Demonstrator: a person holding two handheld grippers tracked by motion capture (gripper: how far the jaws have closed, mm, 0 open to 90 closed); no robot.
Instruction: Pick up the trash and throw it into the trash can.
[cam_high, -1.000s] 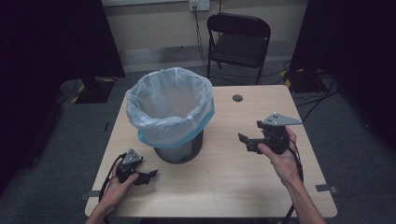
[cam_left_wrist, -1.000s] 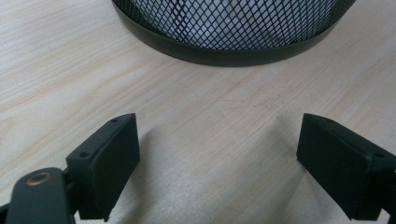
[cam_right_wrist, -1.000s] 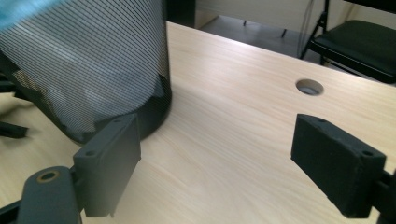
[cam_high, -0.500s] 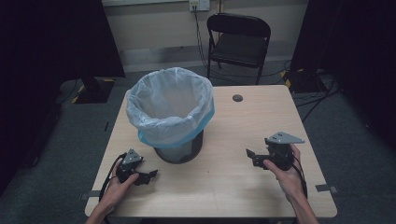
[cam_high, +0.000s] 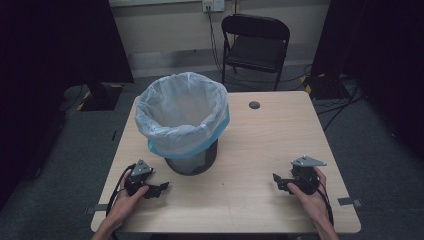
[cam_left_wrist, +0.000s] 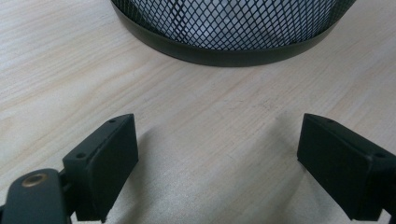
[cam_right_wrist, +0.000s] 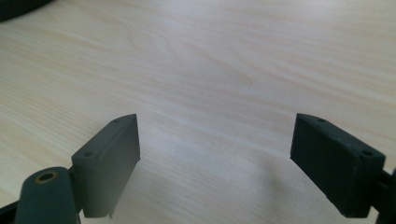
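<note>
— Where are your tongs right now, and what's in them?

— Nothing in either. My left tongs (cam_high: 161, 188) rest low on the counter (cam_high: 265, 145) with the jaws spread wide; in the left gripper view there's bare wood between them. My right tongs (cam_high: 276, 181) sit near the counter's right front corner, jaws spread as well, over plain wood.

— And the bin?

— The mesh wastebasket (cam_high: 192, 162) stands upright on the left half of the counter, just beyond my left tongs, close but not touching. Its pale liner bag (cam_high: 182, 117) is folded over the rim and hangs down the outside.

— Why hold both so low and apart?

— I'd judge it a resting pose: both hands parked clear of the basket, so neither cable nor jaw snags the liner.
</note>
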